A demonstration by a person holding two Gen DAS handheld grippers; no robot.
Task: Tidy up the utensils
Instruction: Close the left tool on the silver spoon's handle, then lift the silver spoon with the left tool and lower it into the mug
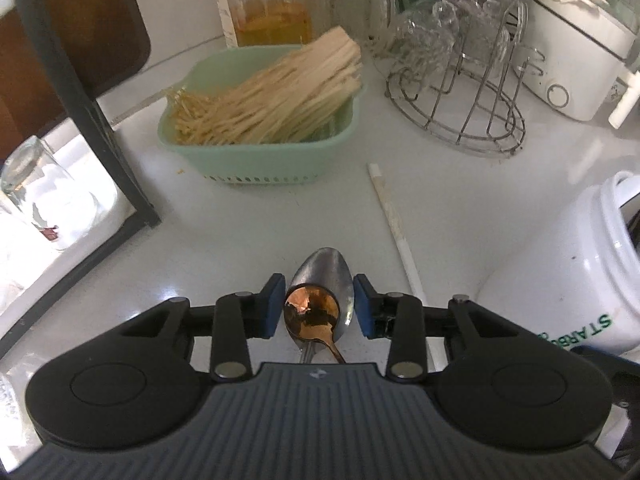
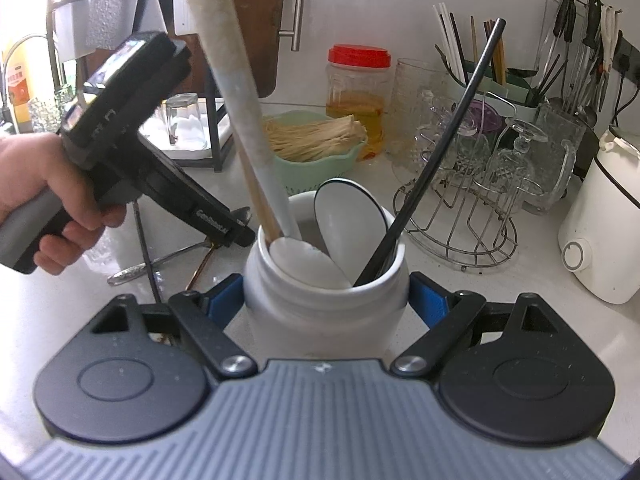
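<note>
My left gripper [image 1: 320, 304] points down at the white counter, and its blue pads [image 1: 274, 308] touch both sides of two stacked spoon bowls. These are a copper spoon [image 1: 310, 312] and, under it, a silver spoon [image 1: 326, 270]. A white chopstick [image 1: 394, 232] lies just to the right. My right gripper [image 2: 326, 300] is shut on the neck of a white jar [image 2: 320, 312]. The jar holds a white ladle, wooden chopsticks, a black chopstick and a black-rimmed spoon. The right wrist view shows a hand holding the left gripper [image 2: 240, 232] over the spoon handles [image 2: 160, 264].
A green basket [image 1: 256, 160] of pale sticks stands behind the spoons, with a wire glass rack [image 1: 460, 92] to its right. A red-lidded jar [image 2: 358, 88] and a white appliance [image 2: 600, 240] stand farther back. A black shelf frame [image 1: 100, 128] and a glass [image 1: 32, 184] are on the left.
</note>
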